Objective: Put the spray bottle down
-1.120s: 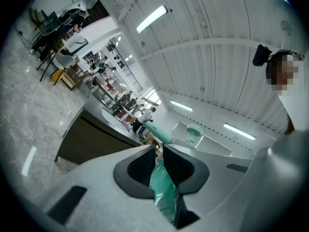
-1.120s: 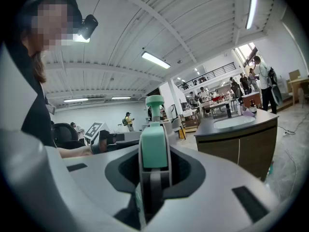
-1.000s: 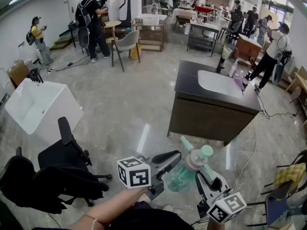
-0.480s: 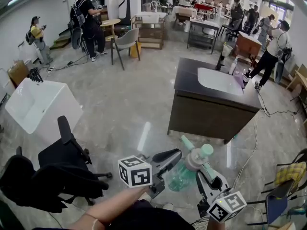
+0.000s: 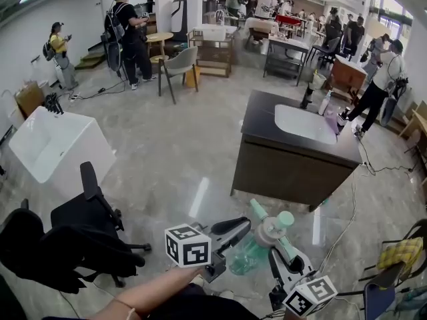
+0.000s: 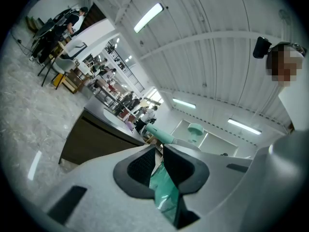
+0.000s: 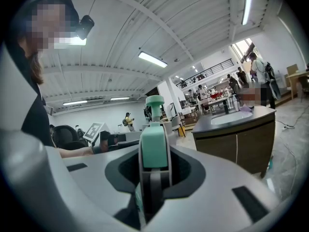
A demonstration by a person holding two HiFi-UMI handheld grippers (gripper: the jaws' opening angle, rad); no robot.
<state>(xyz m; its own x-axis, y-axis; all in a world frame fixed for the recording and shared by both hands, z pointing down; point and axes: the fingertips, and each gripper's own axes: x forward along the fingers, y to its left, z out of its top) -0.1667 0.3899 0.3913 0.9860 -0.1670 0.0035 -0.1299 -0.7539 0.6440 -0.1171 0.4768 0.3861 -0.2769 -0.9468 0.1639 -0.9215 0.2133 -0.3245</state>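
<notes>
The left gripper (image 6: 159,152) is pinched almost closed on the spray bottle (image 5: 269,231), gripping its green body. The right gripper (image 7: 154,164) clamps the trigger head. The bottle hangs over open floor (image 5: 173,159), with the dark sink bench (image 5: 261,122) well ahead.

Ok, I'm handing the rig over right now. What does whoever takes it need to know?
The left tongs are shut on the spray bottle, pinching its translucent green body.
The right tongs are shut on its mint spray head.
The bottle is in the air over the floor, held by both tongs, with the dark vanity counter ahead.
Done: the bottle is gripped.
Left: set it down, probably on that counter, then open both tongs.
</notes>
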